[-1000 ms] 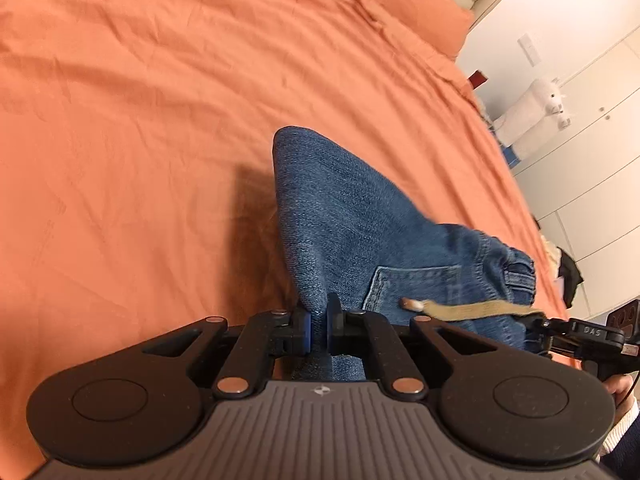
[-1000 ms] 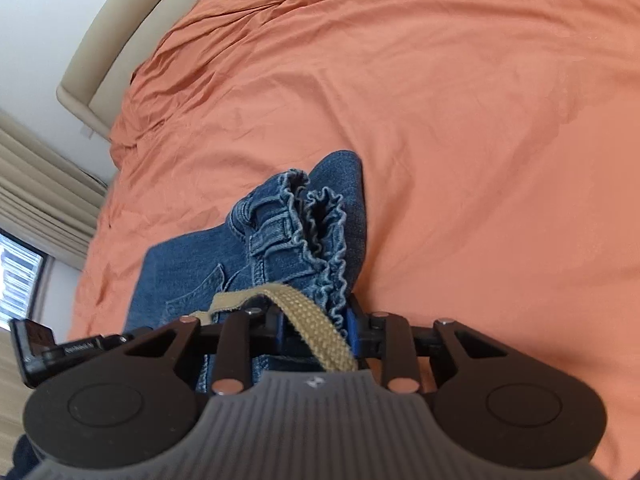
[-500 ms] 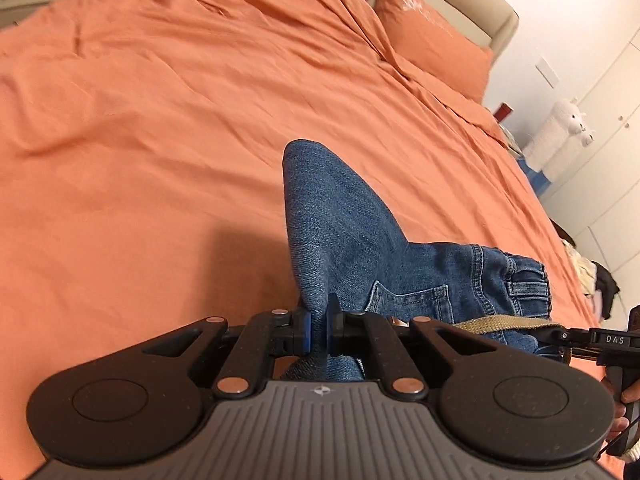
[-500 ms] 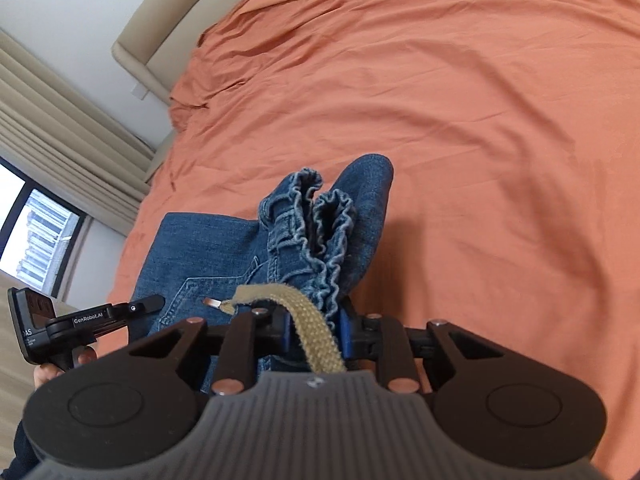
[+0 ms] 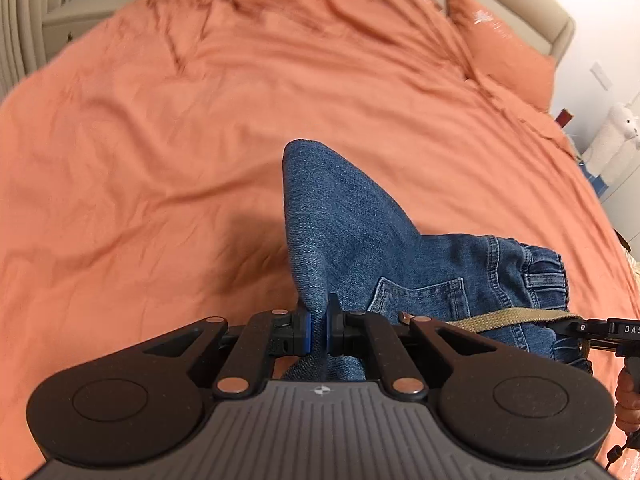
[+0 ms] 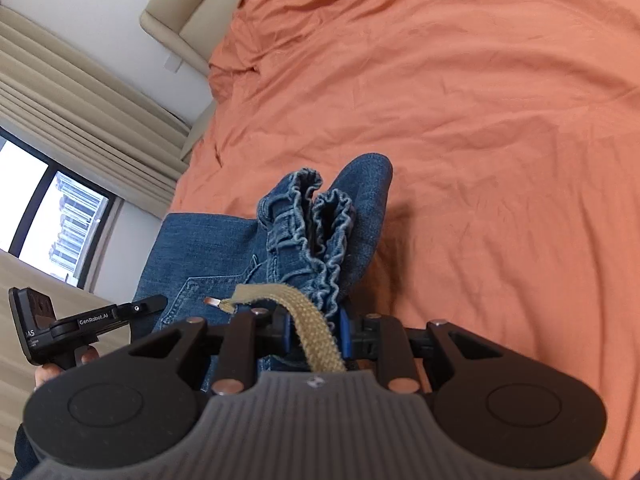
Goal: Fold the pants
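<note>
Since the earlier frames, the denim has been lifted higher above the bed (image 5: 160, 140), with more of the headboard end and pillow (image 5: 504, 60) brought into view. At the left, the left tool (image 5: 319, 330) is clenched on a folded edge of the single pair of pants (image 5: 360, 232). At the right, the right tool (image 6: 316, 332) is clamped on the gathered waistband, one tan drawstring (image 6: 316, 332) lying across it. The pants are held up near the bed's near edge. Denim is judged soft, fairly heavy and floppy; corners and waistband are best gripped.
</note>
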Demonstrator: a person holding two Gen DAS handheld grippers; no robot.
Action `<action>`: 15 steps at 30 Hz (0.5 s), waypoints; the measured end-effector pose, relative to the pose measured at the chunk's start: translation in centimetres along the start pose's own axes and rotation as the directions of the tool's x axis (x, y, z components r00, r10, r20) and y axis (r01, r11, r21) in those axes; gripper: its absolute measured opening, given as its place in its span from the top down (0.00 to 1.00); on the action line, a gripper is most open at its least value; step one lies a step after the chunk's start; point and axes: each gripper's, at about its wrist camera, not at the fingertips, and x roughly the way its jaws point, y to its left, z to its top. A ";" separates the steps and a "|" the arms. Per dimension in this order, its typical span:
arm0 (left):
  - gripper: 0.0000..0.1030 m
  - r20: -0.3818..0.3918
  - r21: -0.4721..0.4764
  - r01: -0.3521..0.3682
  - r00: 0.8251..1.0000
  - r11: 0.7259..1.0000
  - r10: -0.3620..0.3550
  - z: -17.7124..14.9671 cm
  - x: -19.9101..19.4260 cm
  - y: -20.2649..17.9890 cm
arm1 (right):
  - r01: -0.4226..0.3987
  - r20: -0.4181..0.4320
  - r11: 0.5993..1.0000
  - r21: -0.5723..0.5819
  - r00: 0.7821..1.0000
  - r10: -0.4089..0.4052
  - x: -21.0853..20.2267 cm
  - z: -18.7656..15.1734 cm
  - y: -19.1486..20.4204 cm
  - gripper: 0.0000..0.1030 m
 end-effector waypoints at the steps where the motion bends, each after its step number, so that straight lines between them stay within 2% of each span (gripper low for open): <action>1: 0.94 -0.019 -0.011 0.000 1.000 1.000 -0.001 -0.3 0.9 0.7 | 0.014 -0.010 1.000 0.008 1.000 -0.014 0.8 -0.1 -0.3 0.83; 4: 0.93 -0.050 -0.037 -0.007 0.999 0.999 0.005 -1.4 3.5 2.7 | 0.023 -0.012 0.997 0.073 1.000 -0.022 2.0 -0.7 -3.2 0.83; 7: 0.92 -0.068 -0.108 0.043 0.996 0.993 -0.050 -2.0 5.2 5.0 | 0.004 -0.015 0.988 0.154 1.000 -0.002 3.0 -1.0 -5.6 0.84; 10: 0.82 -0.072 -0.122 0.056 0.995 0.991 -0.065 -2.2 5.7 5.9 | 0.024 0.002 0.989 0.147 1.000 -0.025 3.8 -1.1 -5.7 0.83; 12: 0.69 -0.078 -0.125 0.050 0.995 0.991 -0.060 -2.3 5.2 6.1 | 0.044 0.009 0.990 0.131 0.999 -0.046 3.8 -1.3 -5.3 0.79; 13: 0.67 -0.085 -0.130 0.043 0.995 0.991 -0.054 -2.4 4.6 6.2 | 0.055 0.012 0.991 0.120 0.998 -0.057 3.7 -1.3 -5.1 0.76; 14: 0.63 -0.088 -0.134 0.030 0.995 0.991 -0.042 -2.5 4.0 6.3 | 0.077 0.018 0.992 0.099 0.997 -0.079 3.7 -1.2 -4.7 0.71; 15: 0.61 -0.089 -0.138 0.009 0.996 0.990 -0.021 -2.7 3.4 6.4 | 0.109 0.033 0.992 0.069 0.993 -0.111 3.1 -1.5 -4.5 0.60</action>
